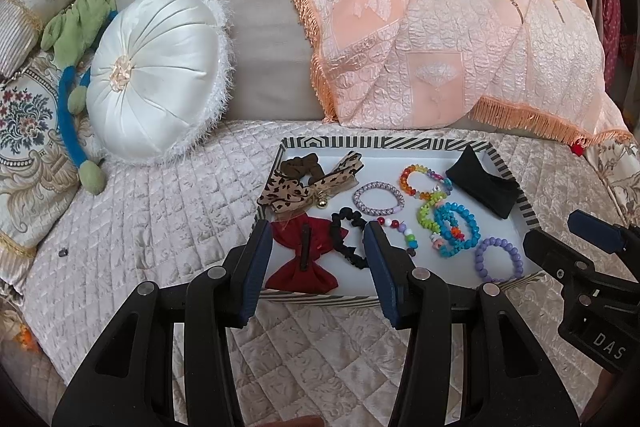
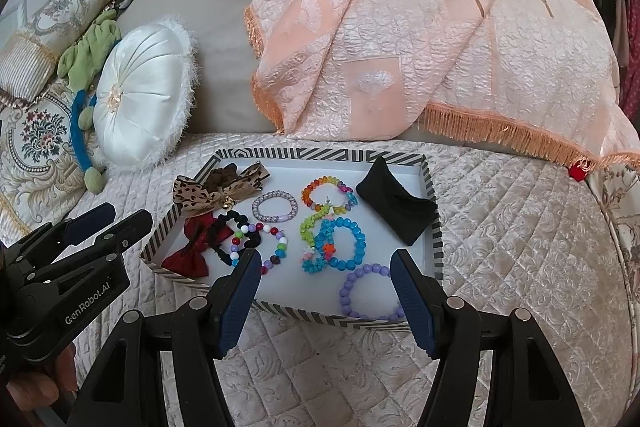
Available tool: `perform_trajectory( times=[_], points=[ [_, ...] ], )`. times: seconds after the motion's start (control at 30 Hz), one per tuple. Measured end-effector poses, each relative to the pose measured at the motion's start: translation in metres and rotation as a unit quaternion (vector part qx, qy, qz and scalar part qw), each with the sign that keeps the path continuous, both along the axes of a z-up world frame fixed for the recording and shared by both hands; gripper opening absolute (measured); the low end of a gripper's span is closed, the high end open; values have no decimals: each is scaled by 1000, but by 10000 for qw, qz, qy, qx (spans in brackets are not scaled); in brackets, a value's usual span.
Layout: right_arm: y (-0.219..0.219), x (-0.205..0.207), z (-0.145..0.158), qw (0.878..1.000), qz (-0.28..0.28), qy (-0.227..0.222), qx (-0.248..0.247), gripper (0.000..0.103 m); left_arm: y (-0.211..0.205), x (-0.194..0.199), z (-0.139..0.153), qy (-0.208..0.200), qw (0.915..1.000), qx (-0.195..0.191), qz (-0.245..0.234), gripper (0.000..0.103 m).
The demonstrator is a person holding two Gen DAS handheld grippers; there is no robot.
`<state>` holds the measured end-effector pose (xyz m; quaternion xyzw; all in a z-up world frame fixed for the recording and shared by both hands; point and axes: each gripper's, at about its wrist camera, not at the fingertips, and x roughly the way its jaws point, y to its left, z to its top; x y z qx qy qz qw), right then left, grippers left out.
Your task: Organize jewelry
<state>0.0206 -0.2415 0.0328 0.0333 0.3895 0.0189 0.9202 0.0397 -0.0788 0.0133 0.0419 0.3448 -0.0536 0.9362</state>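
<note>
A striped-rim tray lies on the quilted bed. It holds a red bow, a leopard bow, a black scrunchie, a black pouch and several bead bracelets, among them a blue one and a purple one. My left gripper is open and empty over the tray's near left, above the red bow. My right gripper is open and empty over the near edge by the blue bracelet.
A white round satin cushion and embroidered pillows sit to the left. A peach fringed throw drapes behind the tray. A green and blue plush toy lies by the cushion. The quilted bedspread surrounds the tray.
</note>
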Motion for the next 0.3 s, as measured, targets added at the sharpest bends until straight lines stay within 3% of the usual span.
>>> perform_trajectory(
  times=[0.3],
  points=[
    [-3, -1, -2, 10000, 53, 38, 27, 65, -1, 2, 3, -44, 9999, -81, -88, 47]
  ],
)
